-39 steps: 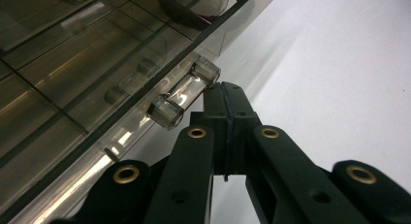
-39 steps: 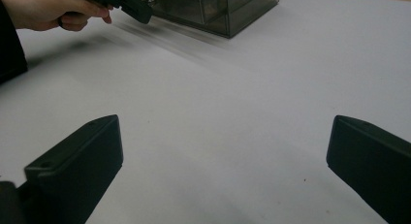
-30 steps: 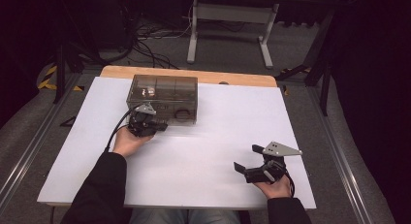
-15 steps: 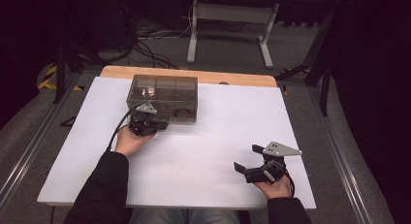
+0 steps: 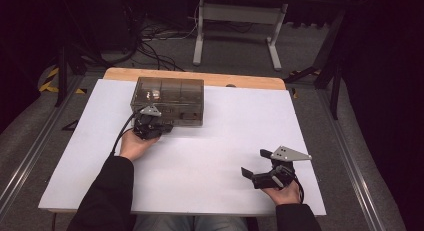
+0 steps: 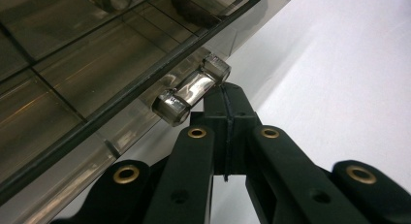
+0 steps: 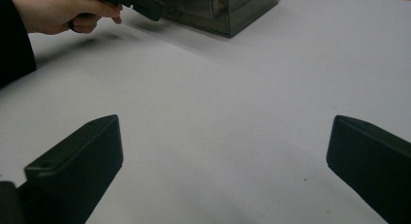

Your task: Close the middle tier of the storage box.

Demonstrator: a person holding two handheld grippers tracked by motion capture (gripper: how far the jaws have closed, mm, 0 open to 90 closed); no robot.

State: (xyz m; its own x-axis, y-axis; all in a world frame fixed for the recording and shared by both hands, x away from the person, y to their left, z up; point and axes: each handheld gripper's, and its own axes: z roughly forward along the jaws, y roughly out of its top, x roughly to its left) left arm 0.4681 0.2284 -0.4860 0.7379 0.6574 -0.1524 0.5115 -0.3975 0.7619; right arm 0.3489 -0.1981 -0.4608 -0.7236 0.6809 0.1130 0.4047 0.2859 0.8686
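place: lab | cues: floor cables (image 5: 150, 43); metal stand (image 5: 235, 28); dark surround

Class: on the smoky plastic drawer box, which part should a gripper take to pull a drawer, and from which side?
Probably the clear bar handle on the box front. It stands off the drawer face, so jaws can close around it from the person's side. The left gripper sits shut just below it.

I see a wooden table (image 5: 250, 81) with a big white sheet (image 5: 210, 156) spread over almost all of it. On the sheet, near the far edge, sits a smoky see-through plastic box (image 5: 170, 93) with little compartments inside
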